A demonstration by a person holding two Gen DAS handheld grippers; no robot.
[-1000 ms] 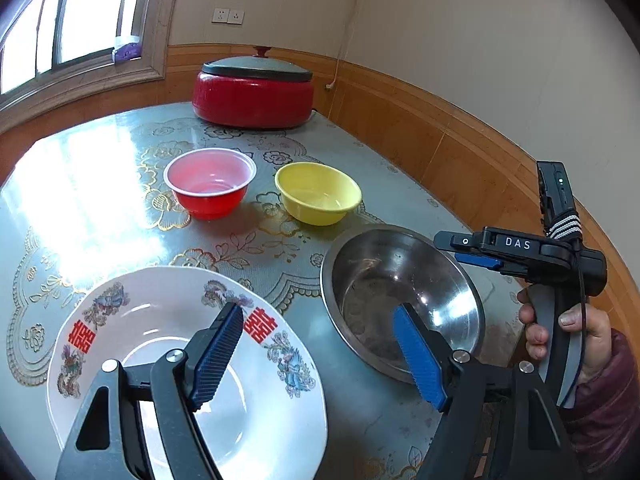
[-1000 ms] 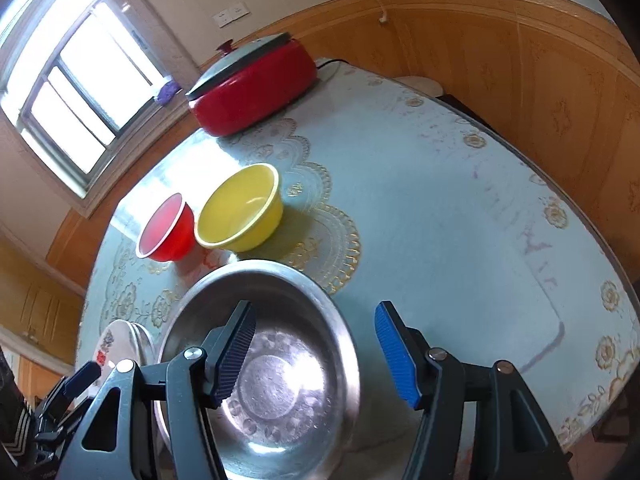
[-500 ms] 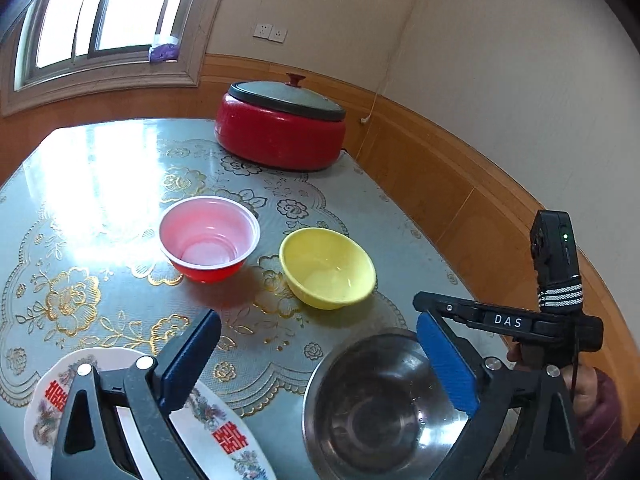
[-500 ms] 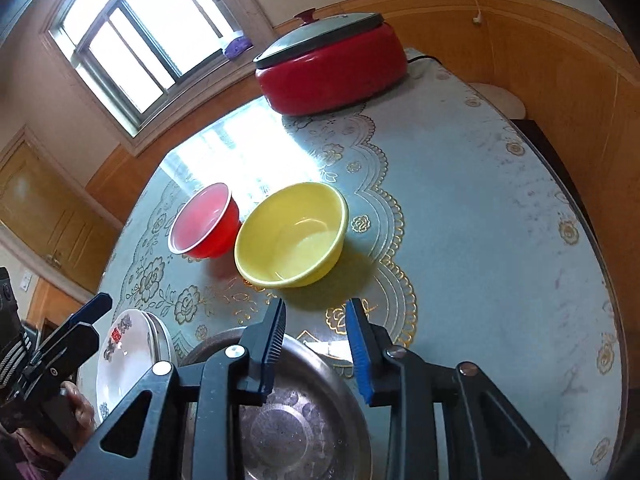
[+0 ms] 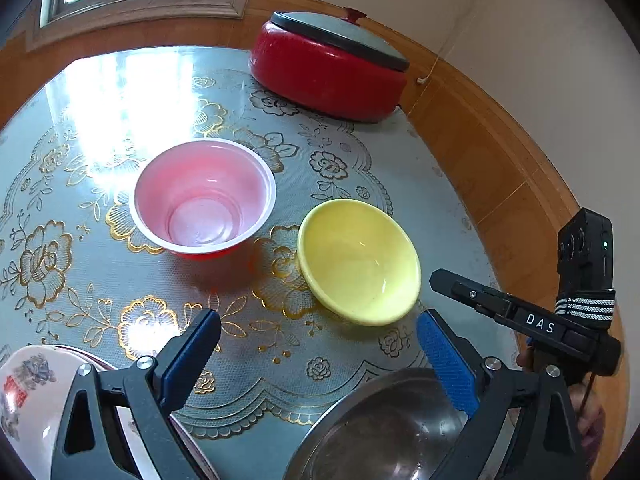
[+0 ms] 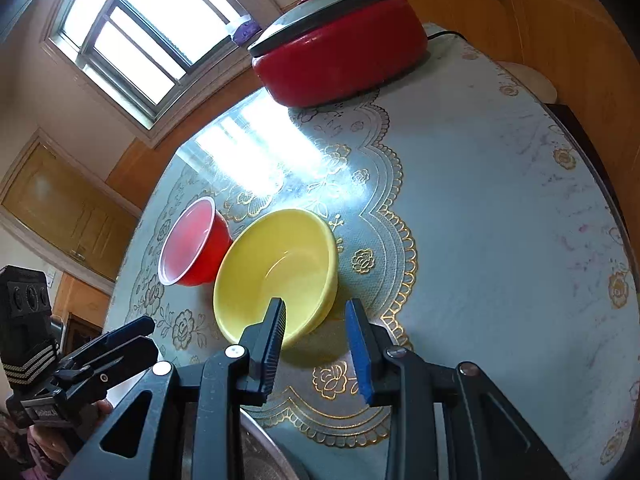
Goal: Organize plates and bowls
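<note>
A yellow bowl (image 5: 360,260) and a red plastic bowl (image 5: 204,200) stand side by side mid-table; both also show in the right wrist view, the yellow bowl (image 6: 276,272) nearer, the red bowl (image 6: 192,252) left of it. A steel bowl (image 5: 384,432) and a white patterned plate (image 5: 24,392) lie at the near edge. My left gripper (image 5: 320,356) is open and empty, above the cloth short of the bowls. My right gripper (image 6: 320,336) is open with a narrow gap, empty, its left finger over the yellow bowl's near rim.
A red lidded electric pot (image 5: 332,64) stands at the table's far side, also in the right wrist view (image 6: 340,56). The round table (image 6: 500,220) carries a gold-flowered cloth. Wood-panelled walls run behind and to the right.
Both grippers moved forward from the plate and steel bowl toward the two small bowls. The right gripper narrowed its opening and now reaches the yellow bowl's rim.
</note>
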